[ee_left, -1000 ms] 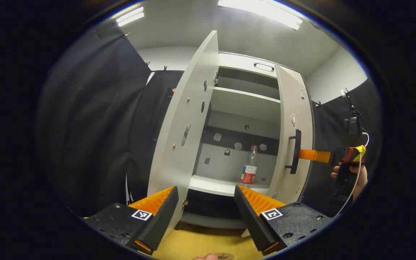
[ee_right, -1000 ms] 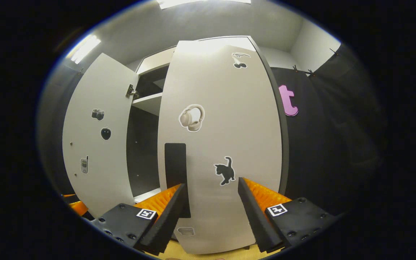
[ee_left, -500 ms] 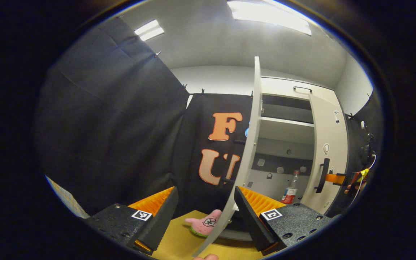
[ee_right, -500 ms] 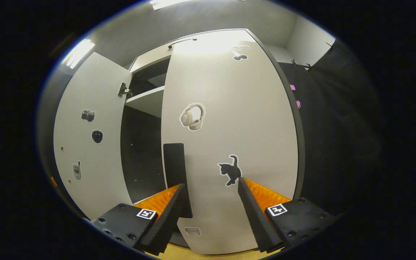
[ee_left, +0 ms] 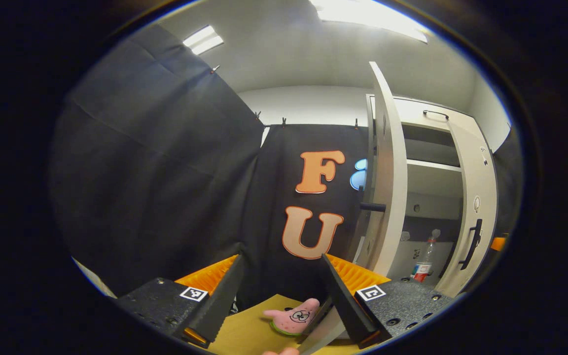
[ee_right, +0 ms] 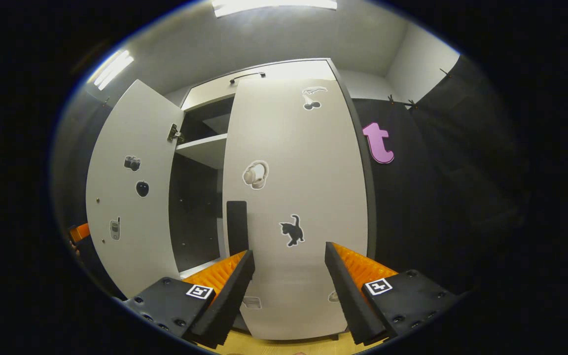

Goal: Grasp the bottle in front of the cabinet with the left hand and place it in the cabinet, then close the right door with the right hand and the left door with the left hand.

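Note:
The clear bottle (ee_left: pixel 424 257) with a red label stands upright on the cabinet's lower shelf, seen in the left gripper view between the two doors. The left door (ee_left: pixel 386 187) stands wide open, nearly edge-on, its dark handle (ee_left: pixel 372 207) pointing left. My left gripper (ee_left: pixel 281 291) is open and empty, out in front of that door's outer side. In the right gripper view, the right door (ee_right: pixel 303 197) lies almost flush with the cabinet. My right gripper (ee_right: pixel 289 286) is open just in front of it, near the door's handle (ee_right: pixel 237 227), touching nothing.
A pink starfish plush toy (ee_left: pixel 294 315) lies on the wooden floor (ee_left: pixel 244 335) by the left door's foot. Black cloth walls stand to the left and behind. The left door's inner face (ee_right: pixel 126 197) carries stickers, and an inner shelf (ee_right: pixel 205 148) shows in the gap.
My left gripper has swung left, from facing the cabinet's inside to the outer side of the left door. The right door has closed further and my right gripper has backed off a little.

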`<control>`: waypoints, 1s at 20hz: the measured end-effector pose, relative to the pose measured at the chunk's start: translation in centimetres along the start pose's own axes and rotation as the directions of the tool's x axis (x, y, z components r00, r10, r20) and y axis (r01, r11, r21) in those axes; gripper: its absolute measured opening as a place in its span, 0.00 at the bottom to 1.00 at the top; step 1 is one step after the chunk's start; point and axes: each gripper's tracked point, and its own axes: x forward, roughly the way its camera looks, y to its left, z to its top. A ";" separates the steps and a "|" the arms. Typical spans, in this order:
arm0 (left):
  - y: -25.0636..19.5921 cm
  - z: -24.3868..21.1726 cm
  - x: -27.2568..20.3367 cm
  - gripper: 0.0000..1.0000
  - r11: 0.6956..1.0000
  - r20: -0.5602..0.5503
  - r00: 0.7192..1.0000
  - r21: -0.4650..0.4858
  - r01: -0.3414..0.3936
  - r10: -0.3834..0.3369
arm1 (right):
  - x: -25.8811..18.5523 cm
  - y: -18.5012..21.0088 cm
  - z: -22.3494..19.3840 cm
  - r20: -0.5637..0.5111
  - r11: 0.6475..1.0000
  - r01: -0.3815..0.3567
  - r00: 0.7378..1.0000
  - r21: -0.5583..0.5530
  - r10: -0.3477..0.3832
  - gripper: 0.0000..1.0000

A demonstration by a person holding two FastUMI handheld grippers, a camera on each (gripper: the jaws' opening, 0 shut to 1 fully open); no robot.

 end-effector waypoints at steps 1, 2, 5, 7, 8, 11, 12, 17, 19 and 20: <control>-0.1 0.1 0.0 0.94 1.000 0.010 1.000 0.005 -0.001 0.001 | -0.6 -0.6 -0.4 -0.008 1.000 0.011 1.000 0.009 -0.011 0.96; -0.3 0.6 0.3 0.94 1.000 0.033 0.999 0.013 0.006 -0.006 | -1.2 -1.2 -0.8 -0.016 1.000 0.021 1.000 0.018 -0.021 0.96; -0.9 0.7 -0.1 0.91 0.998 0.039 0.999 0.052 0.029 -0.031 | -2.2 -2.9 -1.4 -0.021 0.998 0.057 0.998 0.032 -0.056 0.95; -1.3 0.9 -0.1 0.92 0.996 0.032 0.998 0.078 0.051 -0.054 | -2.6 -3.7 -1.5 -0.022 0.997 0.075 0.997 0.032 -0.074 0.96; -1.5 1.0 -0.1 0.92 0.995 0.030 0.998 0.084 0.060 -0.062 | -2.7 -4.0 -1.4 -0.019 0.996 0.080 0.997 0.032 -0.079 0.96; -2.6 1.0 -0.2 0.92 0.994 0.022 0.996 0.069 0.084 -0.086 | -2.8 -4.2 -0.9 -0.007 0.996 0.082 0.997 0.035 -0.082 0.96; -3.1 0.9 -0.1 0.92 0.994 0.018 0.995 0.059 0.096 -0.097 | -2.9 -4.3 -0.8 -0.003 0.996 0.081 0.997 0.037 -0.080 0.96; -6.1 0.7 -1.3 0.92 0.982 0.000 0.984 0.066 0.175 -0.176 | -3.2 -4.3 -0.8 -0.011 0.997 0.069 0.998 0.045 -0.069 0.96; -6.9 0.6 -1.8 0.88 0.979 -0.001 0.980 0.049 0.197 -0.197 | -3.7 -4.7 -1.1 -0.020 0.996 0.075 0.997 0.042 -0.074 0.96; -7.3 0.4 -1.9 0.88 0.979 -0.003 0.979 0.030 0.204 -0.204 | -3.9 -5.0 -1.2 -0.024 0.996 0.082 0.996 0.040 -0.081 0.96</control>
